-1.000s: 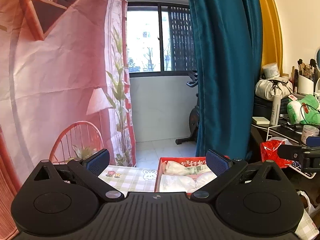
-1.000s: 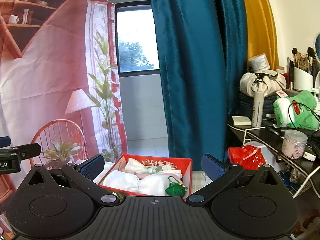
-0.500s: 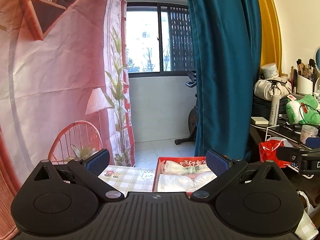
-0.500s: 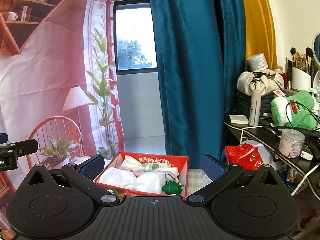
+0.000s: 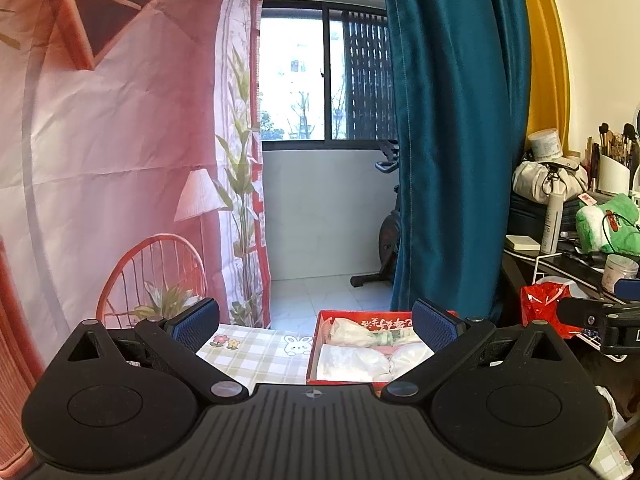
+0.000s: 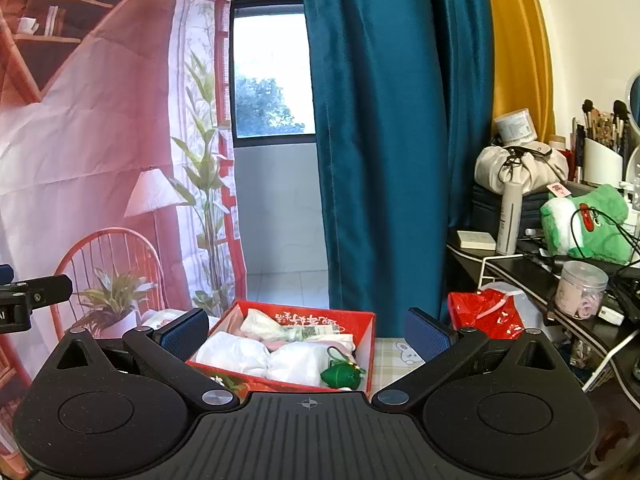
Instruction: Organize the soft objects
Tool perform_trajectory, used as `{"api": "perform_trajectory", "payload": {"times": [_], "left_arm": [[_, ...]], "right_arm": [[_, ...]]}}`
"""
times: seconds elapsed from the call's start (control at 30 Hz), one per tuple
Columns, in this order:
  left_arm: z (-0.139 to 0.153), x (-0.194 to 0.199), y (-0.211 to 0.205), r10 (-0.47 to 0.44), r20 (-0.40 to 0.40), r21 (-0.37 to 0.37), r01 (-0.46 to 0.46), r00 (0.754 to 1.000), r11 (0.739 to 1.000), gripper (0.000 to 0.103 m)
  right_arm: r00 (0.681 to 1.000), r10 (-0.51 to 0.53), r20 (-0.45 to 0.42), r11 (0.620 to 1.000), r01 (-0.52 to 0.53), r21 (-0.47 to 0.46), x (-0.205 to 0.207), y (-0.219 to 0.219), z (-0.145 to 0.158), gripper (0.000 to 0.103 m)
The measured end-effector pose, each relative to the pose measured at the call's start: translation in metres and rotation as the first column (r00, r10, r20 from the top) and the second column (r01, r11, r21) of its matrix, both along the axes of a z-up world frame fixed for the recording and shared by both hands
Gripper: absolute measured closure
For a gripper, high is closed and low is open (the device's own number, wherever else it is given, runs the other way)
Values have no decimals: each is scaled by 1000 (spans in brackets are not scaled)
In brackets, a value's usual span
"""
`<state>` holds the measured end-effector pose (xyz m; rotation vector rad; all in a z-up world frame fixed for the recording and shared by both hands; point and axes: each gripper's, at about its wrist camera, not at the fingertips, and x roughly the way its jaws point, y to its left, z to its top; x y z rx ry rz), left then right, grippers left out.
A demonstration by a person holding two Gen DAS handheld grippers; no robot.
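Observation:
A red box (image 6: 370,334) stands on a checked tablecloth (image 5: 256,354) and holds several white soft bundles (image 6: 236,354) and a small green pouch (image 6: 338,374). The box also shows in the left wrist view (image 5: 314,354), with white bundles (image 5: 352,364) inside. My left gripper (image 5: 314,326) is open and empty, held above the table's near side, left of the box. My right gripper (image 6: 306,330) is open and empty, held above and in front of the box. Each gripper shows at the edge of the other's view.
A teal curtain (image 6: 384,140) hangs behind the table. A printed pink backdrop (image 5: 100,160) hangs at the left. A cluttered dark desk (image 6: 560,264) at the right carries a green plush toy (image 6: 592,224), a jar (image 6: 582,294) and a red bag (image 6: 484,314).
Both grippers have drifted slightly; the box has shifted a little left in both views. Both stay open and empty.

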<state>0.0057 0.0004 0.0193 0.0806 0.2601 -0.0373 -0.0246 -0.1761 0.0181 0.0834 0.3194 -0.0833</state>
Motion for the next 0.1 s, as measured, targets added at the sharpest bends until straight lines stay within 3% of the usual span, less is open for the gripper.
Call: {"api": "perform_trajectory", "payload": {"times": [0.1], "left_arm": [[0,1,1,2,0,-4,-2,1000,1000,0]], "right_arm": [[1000,1,-2,1000,-1,1,1,0,0,0]]}}
